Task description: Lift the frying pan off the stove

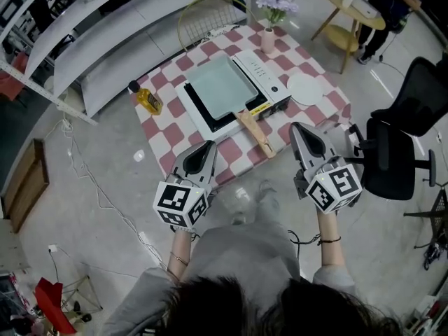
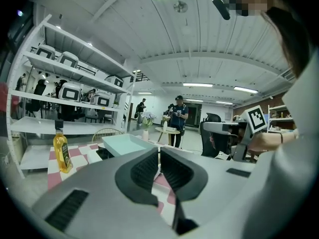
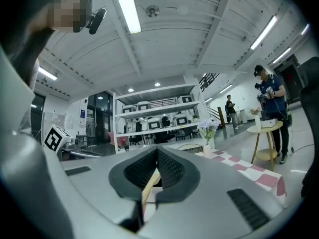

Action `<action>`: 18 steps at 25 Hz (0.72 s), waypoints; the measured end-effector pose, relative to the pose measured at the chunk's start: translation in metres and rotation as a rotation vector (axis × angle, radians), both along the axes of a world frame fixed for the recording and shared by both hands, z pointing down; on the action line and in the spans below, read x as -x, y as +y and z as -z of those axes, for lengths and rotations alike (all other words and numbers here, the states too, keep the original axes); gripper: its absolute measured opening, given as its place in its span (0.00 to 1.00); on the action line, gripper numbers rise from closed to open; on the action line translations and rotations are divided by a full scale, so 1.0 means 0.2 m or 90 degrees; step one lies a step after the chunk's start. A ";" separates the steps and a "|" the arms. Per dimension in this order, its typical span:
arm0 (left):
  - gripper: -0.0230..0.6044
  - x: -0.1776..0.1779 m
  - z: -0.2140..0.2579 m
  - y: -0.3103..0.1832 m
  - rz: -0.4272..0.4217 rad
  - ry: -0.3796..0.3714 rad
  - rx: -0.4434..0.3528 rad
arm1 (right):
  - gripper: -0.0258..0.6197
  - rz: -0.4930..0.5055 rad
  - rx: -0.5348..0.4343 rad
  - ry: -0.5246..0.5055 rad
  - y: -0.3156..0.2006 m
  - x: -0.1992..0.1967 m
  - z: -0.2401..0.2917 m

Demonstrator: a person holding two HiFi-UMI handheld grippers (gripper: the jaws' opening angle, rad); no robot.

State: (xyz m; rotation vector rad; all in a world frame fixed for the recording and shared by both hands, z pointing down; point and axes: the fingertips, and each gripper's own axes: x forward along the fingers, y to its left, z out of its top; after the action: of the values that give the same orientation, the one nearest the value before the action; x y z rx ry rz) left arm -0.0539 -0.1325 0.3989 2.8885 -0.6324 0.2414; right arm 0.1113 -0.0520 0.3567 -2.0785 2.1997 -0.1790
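Left gripper [image 1: 207, 148] & right gripper [image 1: 299, 130] were both held in front of the table [image 1: 168, 135]. Their jaws were pressed together, and each gripper view showed the pads meeting w/ nothing caught between. Frying pan [image 1: 222, 86], a square pale-green one, sat on the stove [image 1: 269, 72] in the middle of the table. Its wooden handle [image 1: 255, 133] pointed toward me, between the 2 grippers but nearer the right one. Task looked not yet begun. To do the step well, I judged: open the right jaws first, come in along the handle's line, and clamp approx. at its middle w/ pads flat on both sides. Then lift straight up — slowly, bc a pan held only by the handle wants to tip down at the far end. Oil bottle [image 1: 148, 101] stood left of the stove, well apart.
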 end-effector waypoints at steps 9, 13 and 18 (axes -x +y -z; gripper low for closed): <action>0.09 -0.15 -0.04 -0.11 0.071 -0.007 0.044 | 0.07 0.124 0.022 -0.001 -0.30 -0.12 -0.01; 0.09 -0.19 -0.06 -0.15 0.113 -0.012 0.072 | 0.08 0.178 0.031 -0.007 -0.41 -0.15 -0.04; 0.09 -0.21 -0.12 -0.18 0.175 -0.027 0.111 | 0.07 0.249 0.046 -0.015 -0.51 -0.15 -0.07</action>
State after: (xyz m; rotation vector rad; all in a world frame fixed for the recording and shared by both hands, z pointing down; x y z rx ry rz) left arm -0.0114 -0.1686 0.4230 2.5999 -0.9536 0.3024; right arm 0.1415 -0.1531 0.3702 -1.6421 2.5964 -0.3175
